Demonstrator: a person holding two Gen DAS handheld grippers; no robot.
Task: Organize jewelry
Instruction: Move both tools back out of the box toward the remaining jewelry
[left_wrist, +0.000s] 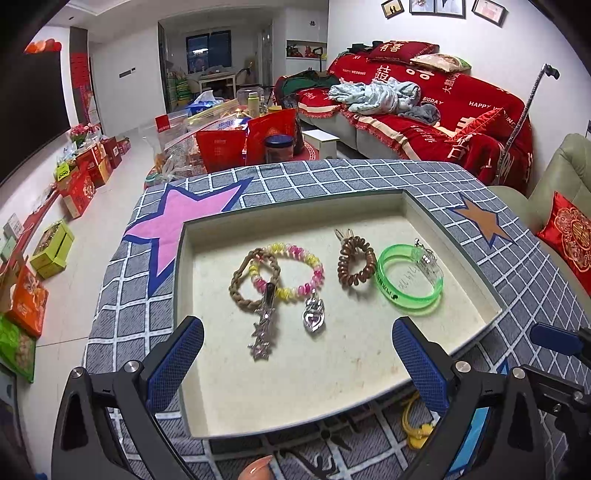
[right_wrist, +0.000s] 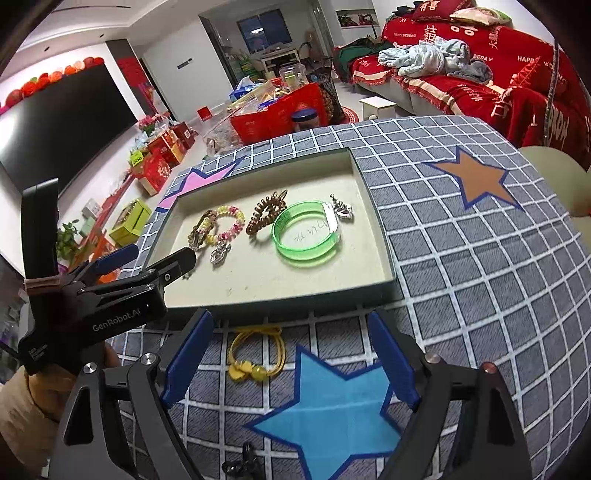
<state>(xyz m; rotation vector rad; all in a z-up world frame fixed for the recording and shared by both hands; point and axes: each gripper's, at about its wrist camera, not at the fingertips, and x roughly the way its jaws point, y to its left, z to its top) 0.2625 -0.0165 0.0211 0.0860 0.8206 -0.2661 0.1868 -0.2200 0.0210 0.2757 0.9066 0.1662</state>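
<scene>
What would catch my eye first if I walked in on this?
Probably the shallow tray on the checked star-patterned cloth, with a bright green bangle and a pink-and-yellow beaded bracelet lying inside. A yellow hair tie lies outside, in front of the tray.

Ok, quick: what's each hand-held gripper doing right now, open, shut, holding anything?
Left hand-held gripper: open, holding nothing, over the shallow beige tray.
Right hand-held gripper: open, holding nothing.

Left gripper (left_wrist: 297, 363): black angular frame; blue mesh-textured pads (left_wrist: 176, 363) lining the jaws' inner faces; silver round screws behind them; white "GenRobot.AI" lettering on the body. Right gripper (right_wrist: 291, 360): matching build; beige sleeve (right_wrist: 22, 406) behind.
</scene>
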